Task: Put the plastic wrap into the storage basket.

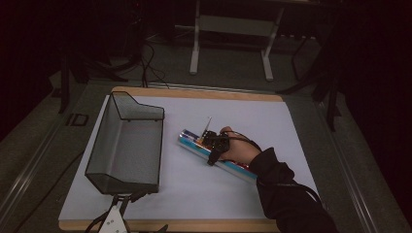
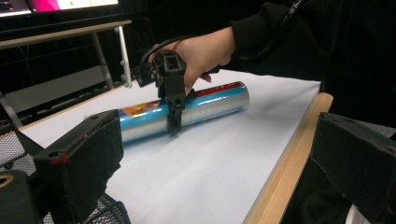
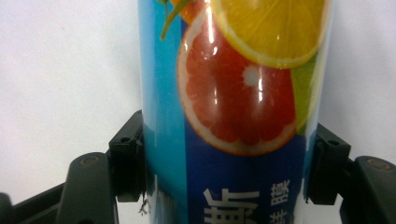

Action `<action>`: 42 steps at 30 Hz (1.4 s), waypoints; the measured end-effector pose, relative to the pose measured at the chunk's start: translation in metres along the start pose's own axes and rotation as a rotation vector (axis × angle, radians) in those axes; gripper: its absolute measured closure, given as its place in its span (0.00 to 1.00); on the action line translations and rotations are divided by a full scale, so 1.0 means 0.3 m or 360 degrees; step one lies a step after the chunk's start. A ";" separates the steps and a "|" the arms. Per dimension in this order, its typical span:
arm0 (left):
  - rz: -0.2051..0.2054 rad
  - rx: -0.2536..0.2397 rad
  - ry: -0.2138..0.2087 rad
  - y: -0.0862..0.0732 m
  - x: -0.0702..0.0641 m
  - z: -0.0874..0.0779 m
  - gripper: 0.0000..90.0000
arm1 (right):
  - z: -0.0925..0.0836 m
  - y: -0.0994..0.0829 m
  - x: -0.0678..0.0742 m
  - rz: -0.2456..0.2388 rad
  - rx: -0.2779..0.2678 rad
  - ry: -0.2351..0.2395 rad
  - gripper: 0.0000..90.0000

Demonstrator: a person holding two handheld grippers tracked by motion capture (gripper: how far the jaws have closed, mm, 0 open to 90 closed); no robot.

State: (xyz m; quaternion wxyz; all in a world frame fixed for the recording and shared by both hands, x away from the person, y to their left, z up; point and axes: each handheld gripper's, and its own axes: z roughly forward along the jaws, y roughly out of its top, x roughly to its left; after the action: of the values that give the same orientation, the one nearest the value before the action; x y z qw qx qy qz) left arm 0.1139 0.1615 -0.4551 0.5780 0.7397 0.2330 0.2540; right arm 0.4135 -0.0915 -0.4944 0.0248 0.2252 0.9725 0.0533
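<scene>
- Gripping a long cylindrical tube [image 3: 224, 116] across its width, the right tool [image 1: 214, 144] has both black jaws pressed flat against the tube's opposite sides; the right gripper view shows them clamped on it, with no gap at either pad.
- Sliced citrus fruit, blue panels and white printed characters cover the tube's glossy wrapper.
- Seen from above, the tube lies on its side on the white surface [image 1: 233, 194], slanting from near the basket toward the person's right sleeve [image 1: 286, 194], and the right hand [image 1: 238, 149] holds the tool over it near its middle.
- Standing wide apart, the left tool's [image 2: 210, 158] jaws have nothing between them; it sits at the near edge of the surface, just beside the basket's near end.
- A black wire mesh basket [image 1: 127, 145] stands on the left part of the surface, apart from the tube.
- A wooden board [image 1: 204, 93] borders the white surface.
</scene>
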 end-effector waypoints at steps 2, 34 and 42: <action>-0.0001 0.0000 0.0000 0.000 0.000 0.001 0.04 | -0.022 -0.006 -0.006 0.0014 -0.0042 -0.0010 0.35; 0.0006 0.0001 0.0010 -0.001 -0.003 0.004 0.04 | -0.419 0.016 -0.016 0.0258 -0.0705 0.0042 0.35; 0.0011 -0.0011 0.0009 -0.004 -0.002 0.006 0.04 | -0.496 0.066 0.015 0.0301 -0.0902 0.0083 0.35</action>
State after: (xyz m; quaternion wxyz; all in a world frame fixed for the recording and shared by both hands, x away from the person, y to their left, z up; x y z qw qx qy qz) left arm 0.1146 0.1600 -0.4567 0.5790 0.7378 0.2312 0.2589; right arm 0.4071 -0.0857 -0.3443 0.0567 0.2974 0.8939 0.3305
